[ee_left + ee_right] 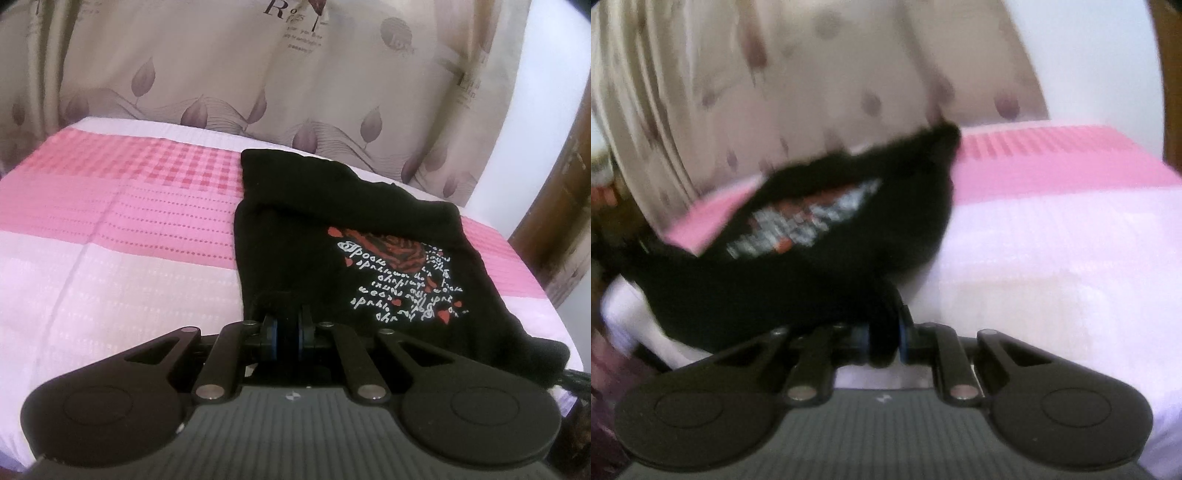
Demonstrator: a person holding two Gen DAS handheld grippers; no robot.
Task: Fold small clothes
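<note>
Black printed garment (369, 240) lies part-folded on the right half of the pink-and-white bed (110, 229); left gripper (289, 326) and right gripper (882, 343) each have jaws closed on a pinch of its near hem. Judgement: lift both corners level and together, carry them far, keep hem taut. Count: one garment, two grippers, one bed
</note>
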